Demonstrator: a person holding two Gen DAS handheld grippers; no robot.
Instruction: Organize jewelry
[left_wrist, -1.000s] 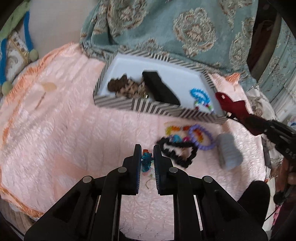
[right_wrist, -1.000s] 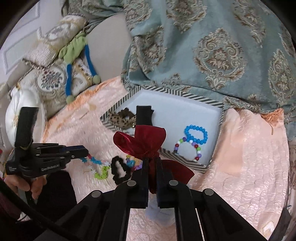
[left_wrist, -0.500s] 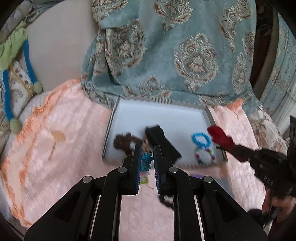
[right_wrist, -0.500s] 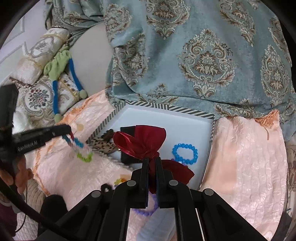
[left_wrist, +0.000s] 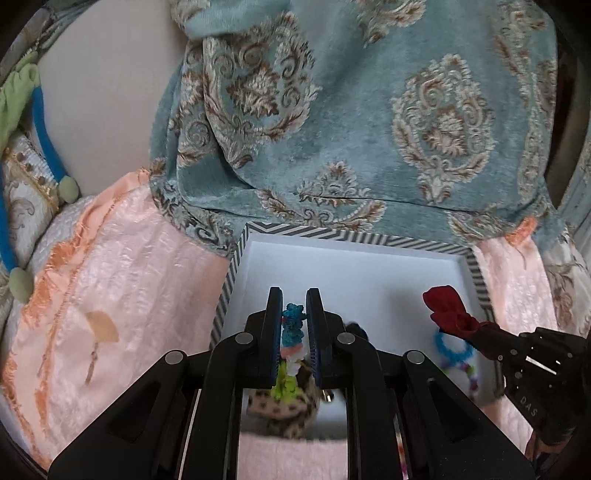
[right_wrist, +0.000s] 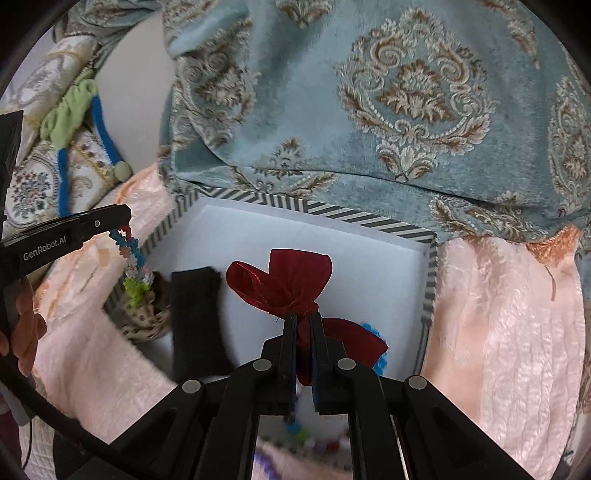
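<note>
A white tray with a striped rim (left_wrist: 354, 236) (right_wrist: 369, 219) lies on the pink bedspread. My left gripper (left_wrist: 294, 301) is shut on a colourful beaded bracelet (left_wrist: 292, 325) that hangs over the tray's left part. In the right wrist view the same bracelet (right_wrist: 131, 264) dangles from the left gripper (right_wrist: 123, 221). My right gripper (right_wrist: 303, 318) is shut on a dark red ribbon bow (right_wrist: 288, 277) above the tray's middle. That bow (left_wrist: 445, 308) shows at the right of the left wrist view. A black strip (right_wrist: 195, 321), a leopard-print scrunchie (left_wrist: 284, 410) and a blue bead bracelet (left_wrist: 452, 345) lie in the tray.
A teal patterned blanket (left_wrist: 369, 129) (right_wrist: 388, 110) rises right behind the tray. Embroidered cushions with a green and blue cord (right_wrist: 70, 122) lie at the far left. The pink bedspread (left_wrist: 118, 277) (right_wrist: 509, 314) spreads on both sides of the tray. A person's hand (right_wrist: 22, 332) grips the left tool.
Both grippers have moved forward from the loose pile on the bedspread to over the tray, each still carrying its item. The pile has dropped out of view.
</note>
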